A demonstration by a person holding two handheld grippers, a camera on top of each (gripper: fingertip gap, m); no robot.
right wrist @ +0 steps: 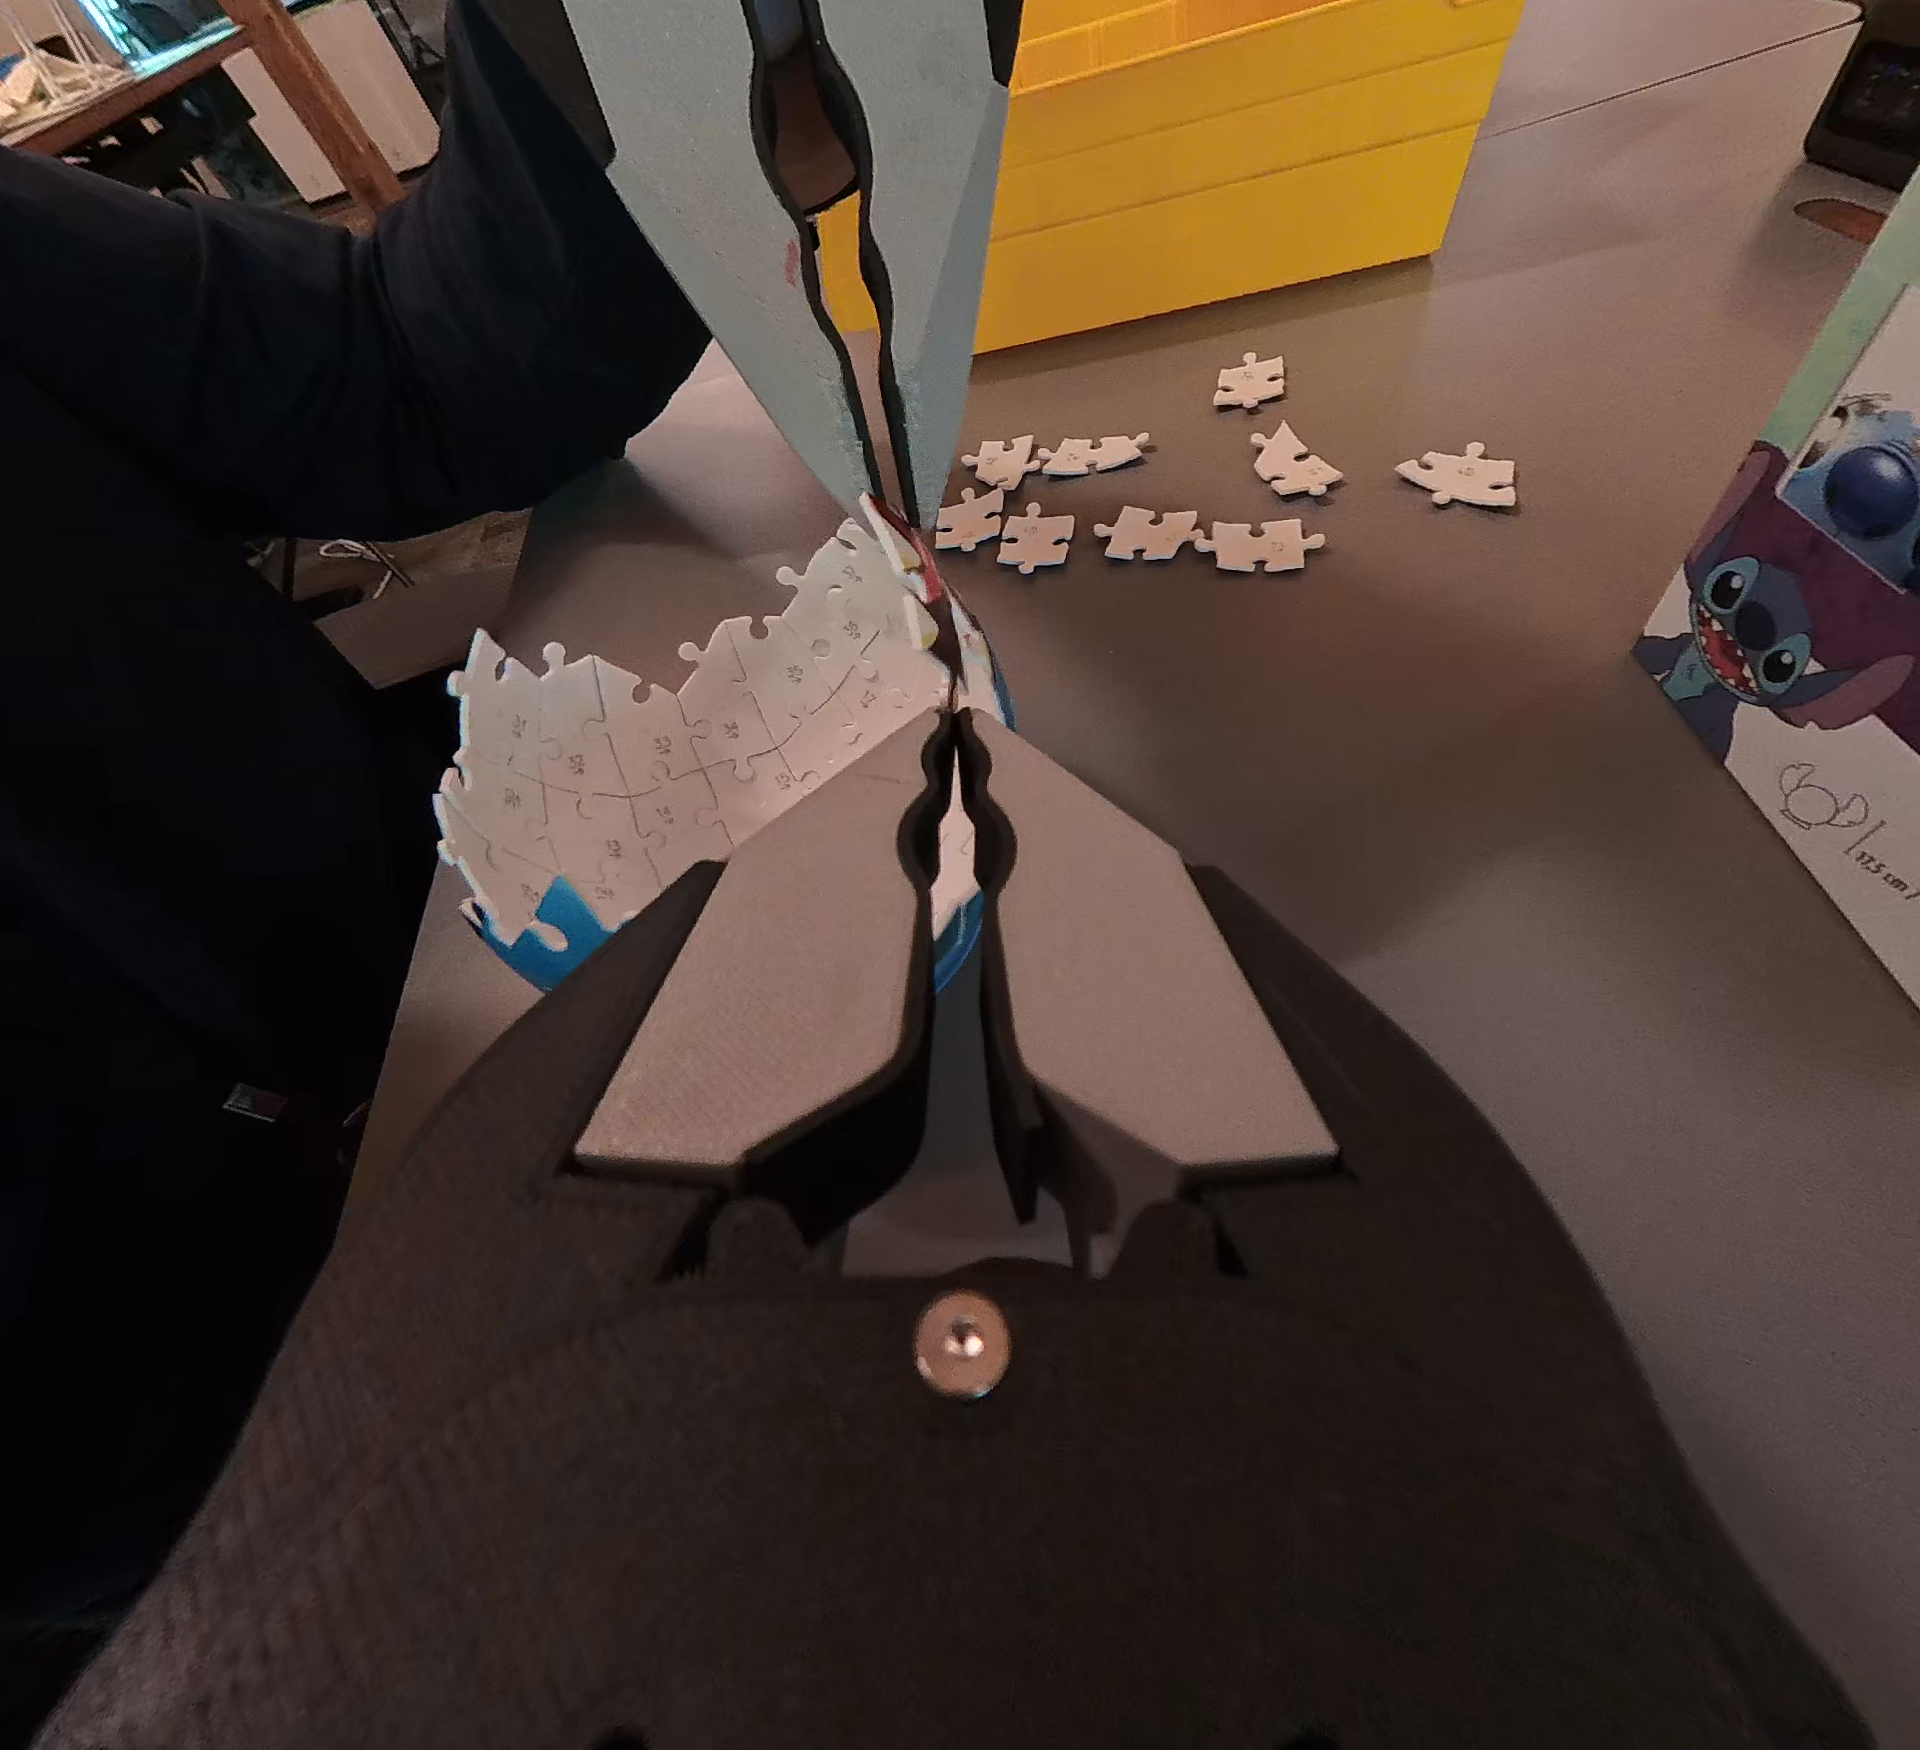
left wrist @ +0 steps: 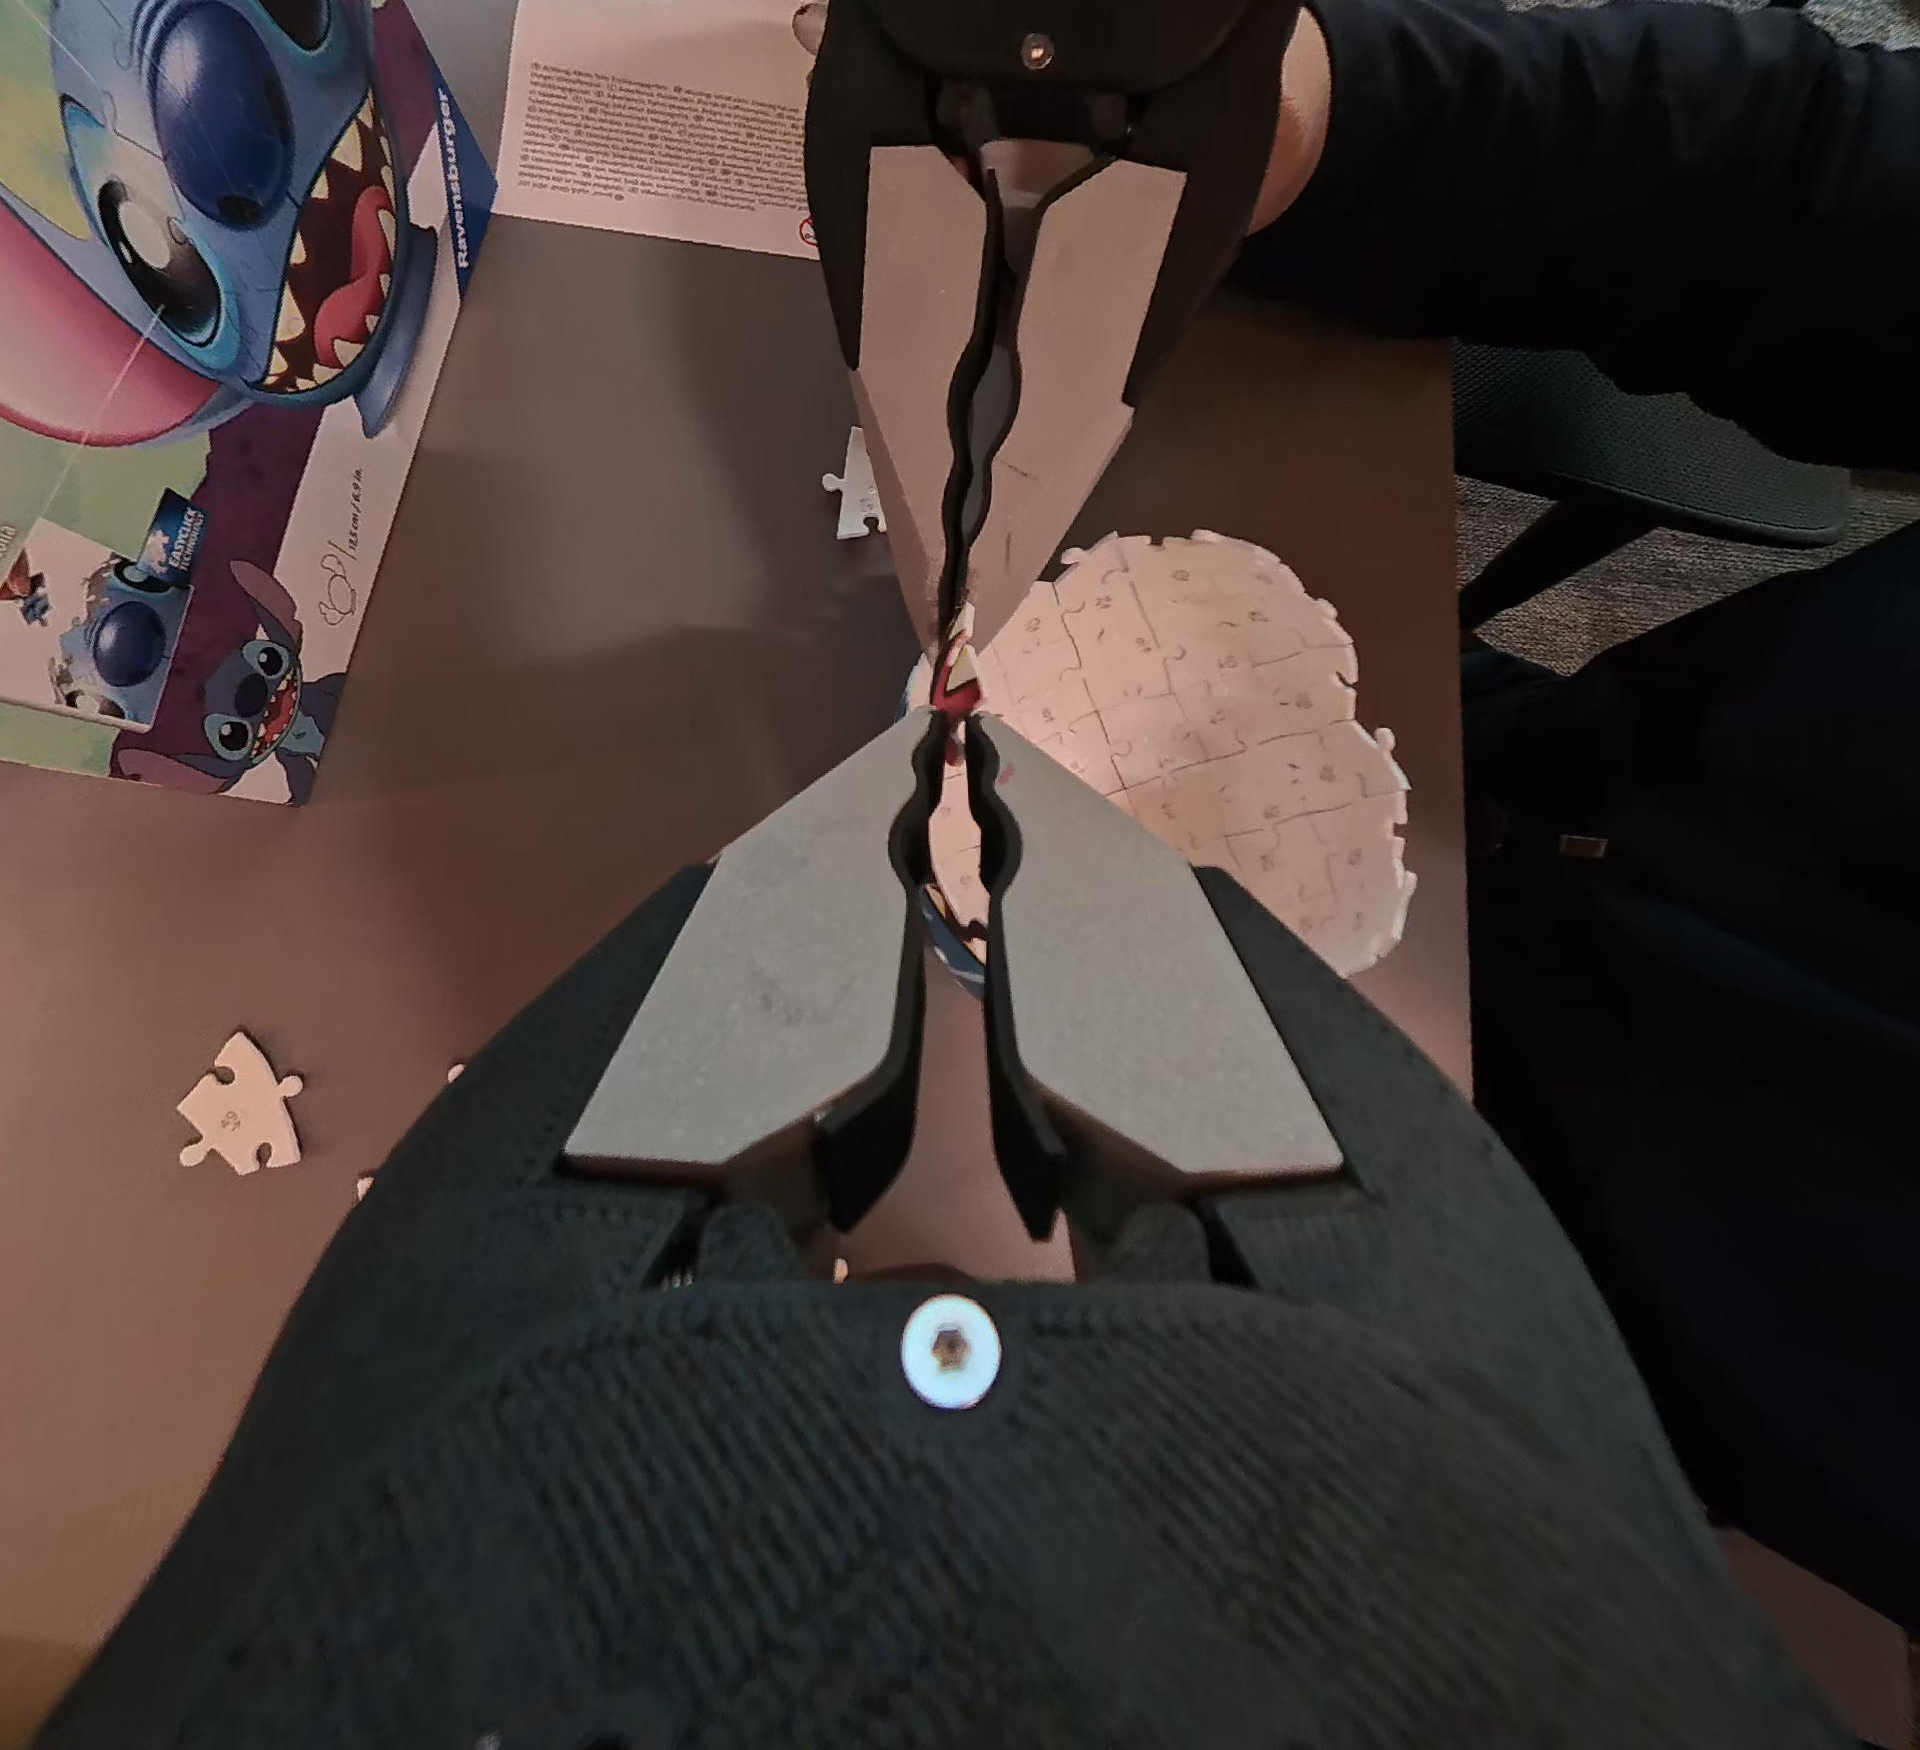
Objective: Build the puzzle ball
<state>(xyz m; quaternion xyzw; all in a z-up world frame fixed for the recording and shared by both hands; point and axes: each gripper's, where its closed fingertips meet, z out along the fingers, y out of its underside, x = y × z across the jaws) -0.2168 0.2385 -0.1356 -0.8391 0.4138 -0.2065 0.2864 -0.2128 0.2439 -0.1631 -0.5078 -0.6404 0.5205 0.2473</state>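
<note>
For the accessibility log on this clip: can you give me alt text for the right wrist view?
The right tongs and the left tongs meet tip to tip, both closed at the rim of a half-built puzzle ball, white inside and blue outside. Loose white puzzle pieces lie on the grey table before a yellow bin, with the puzzle box at right.

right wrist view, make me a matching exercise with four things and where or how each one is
Things:
1. yellow plastic bin
2. loose white puzzle pieces
3. half-built white puzzle ball shell
4. printed cardboard puzzle box

Places or states:
a. standing at the right edge
b. scattered flat on the grey table
c. at the back of the table
d. curved like a bowl, left of the right tongs

Pairs: 1-c, 2-b, 3-d, 4-a
</note>
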